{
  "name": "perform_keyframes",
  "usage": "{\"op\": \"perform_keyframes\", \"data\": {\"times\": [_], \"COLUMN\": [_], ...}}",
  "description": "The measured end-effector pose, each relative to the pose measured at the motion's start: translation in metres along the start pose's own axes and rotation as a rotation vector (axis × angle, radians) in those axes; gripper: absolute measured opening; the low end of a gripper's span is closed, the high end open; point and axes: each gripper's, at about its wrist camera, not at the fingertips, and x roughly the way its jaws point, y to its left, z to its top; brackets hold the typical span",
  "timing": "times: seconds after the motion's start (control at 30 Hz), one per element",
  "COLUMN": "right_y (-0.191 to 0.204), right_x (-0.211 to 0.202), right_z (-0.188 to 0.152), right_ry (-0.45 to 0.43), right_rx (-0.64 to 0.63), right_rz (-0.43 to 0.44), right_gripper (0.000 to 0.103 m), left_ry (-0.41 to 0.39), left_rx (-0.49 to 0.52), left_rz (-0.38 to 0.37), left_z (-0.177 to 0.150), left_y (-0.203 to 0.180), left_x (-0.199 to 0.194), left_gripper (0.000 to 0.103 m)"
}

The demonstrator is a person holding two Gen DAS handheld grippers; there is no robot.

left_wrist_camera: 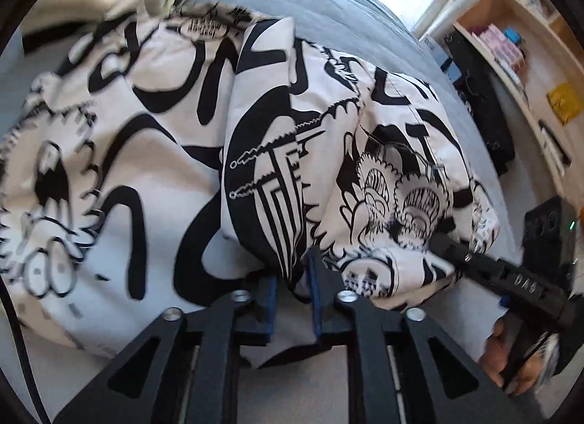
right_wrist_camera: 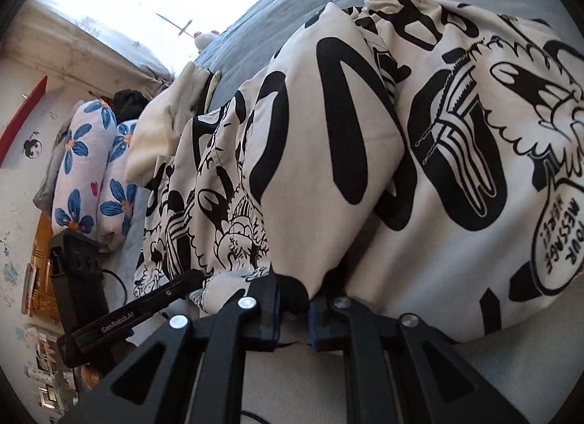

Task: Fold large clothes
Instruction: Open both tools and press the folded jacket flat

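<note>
Your left gripper and right gripper each pinch the printed garment at their tips; thin bites could slip free if you tug unevenly.

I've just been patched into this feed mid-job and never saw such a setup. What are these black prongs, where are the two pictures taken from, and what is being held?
There is no robot: a person holds a two-finger black gripper in each hand, with a fisheye camera on each looking along its fingers. The left wrist view shows the left gripper and, at right, the right gripper. The right wrist view shows the right gripper. A white garment with bold black cartoon print lies bunched on a grey-blue bed cover. Both grippers pinch its near edge, cloth between the blue pads. Flowered white and blue pillows lie further back.
</note>
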Motion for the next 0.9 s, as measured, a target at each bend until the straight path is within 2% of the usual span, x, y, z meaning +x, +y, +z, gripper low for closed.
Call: {"op": "perform_keyframes", "data": {"times": [0.1,0.23,0.33,0.43,0.57,0.63,0.7,0.8,0.9], "right_y": [0.006,0.022,0.037,0.057,0.087,0.097,0.096,0.082,0.053], "right_x": [-0.020,-0.054,-0.066,-0.058,-0.027,-0.008,0.014,0.039,0.045], "right_z": [-0.002,0.001,0.011,0.026,0.050,0.061,0.073,0.084,0.091], "right_ry": [-0.035,-0.140,-0.200,-0.230,-0.242,-0.227,-0.192,-0.153,-0.170], "right_rx": [-0.055,-0.142,-0.214,-0.287,-0.383,-0.392,-0.386,-0.386,-0.374], "right_rz": [-0.091,-0.183,-0.193,-0.187,-0.175,-0.175,-0.165,-0.219,-0.336], "right_gripper": [0.027,0.030,0.030,0.030,0.030,0.030,0.030,0.030,0.026], "left_ry": [-0.042,-0.123,-0.197,-0.253,-0.288,-0.280,-0.260,-0.192,-0.134], "left_rx": [0.060,0.121,0.146,0.153,0.150,0.144,0.136,0.101,0.051], "left_rz": [0.085,0.166,0.177,0.156,0.130,0.121,0.118,0.116,0.216], "left_z": [-0.004,-0.006,0.006,0.027,0.068,0.084,0.101,0.120,0.127], "left_y": [-0.006,-0.018,-0.028,-0.038,-0.052,-0.058,-0.059,-0.047,-0.021], "left_x": [-0.021,-0.050,-0.067,-0.074,-0.057,-0.039,-0.017,0.023,0.057], "left_gripper": [0.038,0.038,0.038,0.038,0.029,0.025,0.015,0.013,0.007]}}
